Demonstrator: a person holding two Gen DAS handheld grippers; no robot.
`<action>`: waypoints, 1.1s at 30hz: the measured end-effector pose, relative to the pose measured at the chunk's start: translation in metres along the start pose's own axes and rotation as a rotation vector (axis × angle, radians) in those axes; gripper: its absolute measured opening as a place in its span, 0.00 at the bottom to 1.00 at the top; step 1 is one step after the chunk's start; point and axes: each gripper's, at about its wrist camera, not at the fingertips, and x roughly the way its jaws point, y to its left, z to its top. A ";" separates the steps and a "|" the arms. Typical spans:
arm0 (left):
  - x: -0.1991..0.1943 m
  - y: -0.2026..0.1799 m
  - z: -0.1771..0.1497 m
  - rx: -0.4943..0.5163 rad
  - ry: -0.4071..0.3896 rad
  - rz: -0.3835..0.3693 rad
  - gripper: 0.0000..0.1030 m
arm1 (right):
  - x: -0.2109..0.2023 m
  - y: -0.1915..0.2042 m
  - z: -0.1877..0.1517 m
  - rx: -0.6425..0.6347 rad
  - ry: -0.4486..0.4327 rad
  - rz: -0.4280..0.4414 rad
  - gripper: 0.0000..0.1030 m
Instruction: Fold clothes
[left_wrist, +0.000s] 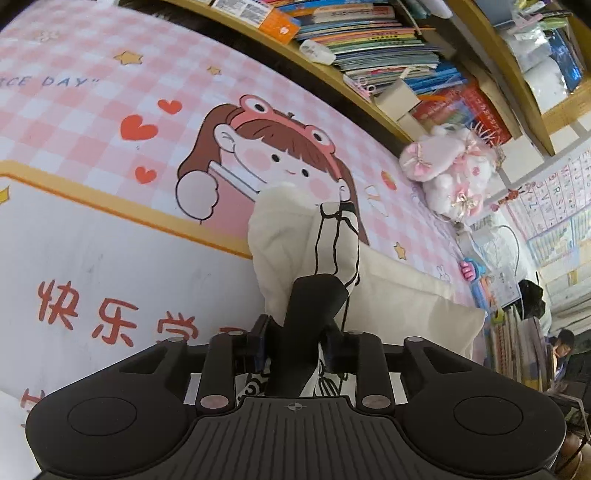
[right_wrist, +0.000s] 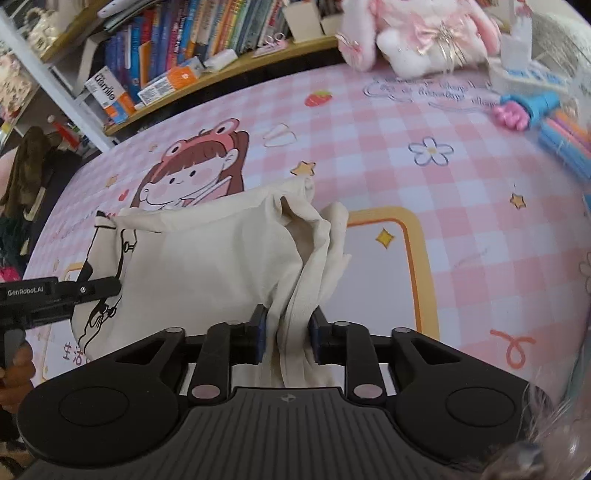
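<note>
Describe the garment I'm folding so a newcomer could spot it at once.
Start at the pink checked desk mat with the cartoon girl in a frog hat. Over its middle hangs a cream garment, held by the left gripper and right gripper. Unlike the fluffy pink-and-white plush toy behind, it is flat cloth with black line drawings.

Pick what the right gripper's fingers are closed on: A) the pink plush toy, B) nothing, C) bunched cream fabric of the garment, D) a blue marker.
C: in the right wrist view, the right gripper pinches a gathered fold of the cream garment between its fingers.
</note>
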 end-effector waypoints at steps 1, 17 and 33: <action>0.001 0.001 -0.001 -0.009 0.002 0.000 0.35 | 0.001 -0.001 0.000 0.006 0.005 -0.001 0.28; -0.011 -0.026 -0.011 0.103 -0.026 -0.001 0.18 | 0.004 -0.009 -0.002 0.024 0.023 0.010 0.18; 0.006 -0.007 -0.016 -0.033 0.002 -0.035 0.44 | 0.004 -0.018 -0.003 0.047 0.039 0.017 0.51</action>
